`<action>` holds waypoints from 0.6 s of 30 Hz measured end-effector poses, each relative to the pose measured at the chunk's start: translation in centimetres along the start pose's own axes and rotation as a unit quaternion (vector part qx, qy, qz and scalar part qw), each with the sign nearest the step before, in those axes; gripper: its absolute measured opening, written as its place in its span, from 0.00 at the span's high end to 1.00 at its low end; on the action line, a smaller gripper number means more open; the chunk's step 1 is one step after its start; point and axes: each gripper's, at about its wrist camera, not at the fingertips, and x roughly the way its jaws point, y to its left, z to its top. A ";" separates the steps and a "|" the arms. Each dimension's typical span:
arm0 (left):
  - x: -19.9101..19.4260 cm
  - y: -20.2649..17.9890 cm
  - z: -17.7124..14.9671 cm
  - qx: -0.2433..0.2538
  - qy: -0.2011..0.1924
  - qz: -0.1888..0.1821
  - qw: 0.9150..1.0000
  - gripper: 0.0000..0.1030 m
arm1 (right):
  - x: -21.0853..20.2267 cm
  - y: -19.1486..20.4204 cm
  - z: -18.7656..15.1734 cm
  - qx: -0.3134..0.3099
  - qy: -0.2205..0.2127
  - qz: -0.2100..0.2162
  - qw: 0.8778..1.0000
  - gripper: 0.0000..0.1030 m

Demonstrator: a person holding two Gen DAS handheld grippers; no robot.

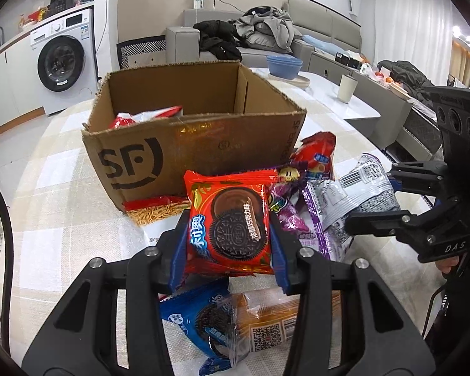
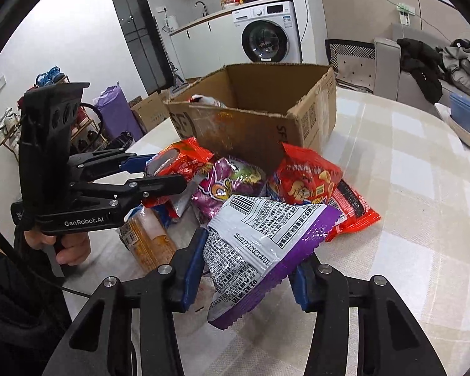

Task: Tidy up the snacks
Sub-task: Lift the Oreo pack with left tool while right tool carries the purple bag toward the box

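Note:
My left gripper (image 1: pixel 228 235) is shut on a red Oreo packet (image 1: pixel 232 222) and holds it above the table in front of the open cardboard box (image 1: pixel 172 144). My right gripper (image 2: pixel 247 269) is shut on a purple and silver snack bag (image 2: pixel 260 244), lifted off the table; it also shows in the left wrist view (image 1: pixel 354 197). The box (image 2: pixel 253 125) holds a red and white packet (image 1: pixel 141 117). Loose snacks lie before the box: a red bag (image 2: pixel 307 178), a purple bag (image 2: pixel 228 185), a blue Oreo packet (image 1: pixel 197 316) and an orange packet (image 1: pixel 272 319).
The table (image 2: pixel 407 203) has a pale checked cloth. A noodle snack packet (image 1: pixel 153 210) lies against the box's front. A blue bowl on a plate (image 1: pixel 285 67) and a cup (image 1: pixel 347 87) stand at the far side. A sofa with clothes and a washing machine are behind.

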 end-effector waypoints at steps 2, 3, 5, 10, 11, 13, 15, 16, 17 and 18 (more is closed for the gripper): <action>-0.6 0.1 0.0 0.000 -0.006 0.001 1.000 0.59 | -0.8 0.0 0.1 0.001 -0.010 0.002 1.000 0.53; -0.9 0.1 0.1 0.000 -0.008 0.000 1.000 0.59 | -1.0 0.0 0.2 0.000 -0.014 0.002 1.000 0.53; -1.5 0.1 0.2 -0.001 -0.013 0.002 1.000 0.59 | -1.6 0.1 0.3 -0.001 -0.023 0.000 1.000 0.53; -3.0 0.5 0.7 -0.007 -0.028 0.006 1.000 0.59 | -2.7 0.7 1.0 -0.004 -0.051 0.002 0.999 0.53; -3.3 0.6 0.7 -0.007 -0.030 0.006 0.999 0.59 | -2.8 0.7 1.1 -0.004 -0.059 0.003 0.998 0.53; -3.9 0.6 0.9 -0.009 -0.037 0.007 0.999 0.59 | -3.1 0.9 1.2 -0.005 -0.069 0.010 0.998 0.53; -4.6 0.7 1.0 -0.010 -0.043 0.008 0.999 0.59 | -3.4 1.0 1.3 -0.008 -0.078 0.006 0.997 0.53; -4.9 0.8 1.0 -0.011 -0.047 0.010 0.999 0.59 | -3.6 1.0 1.2 -0.007 -0.084 0.009 0.996 0.53; -5.4 0.9 1.0 -0.013 -0.051 0.010 0.999 0.59 | -3.7 1.0 1.3 -0.004 -0.091 0.013 0.996 0.53; -5.7 1.1 1.1 -0.015 -0.054 0.011 0.998 0.59 | -3.7 1.0 1.3 -0.004 -0.094 0.013 0.996 0.53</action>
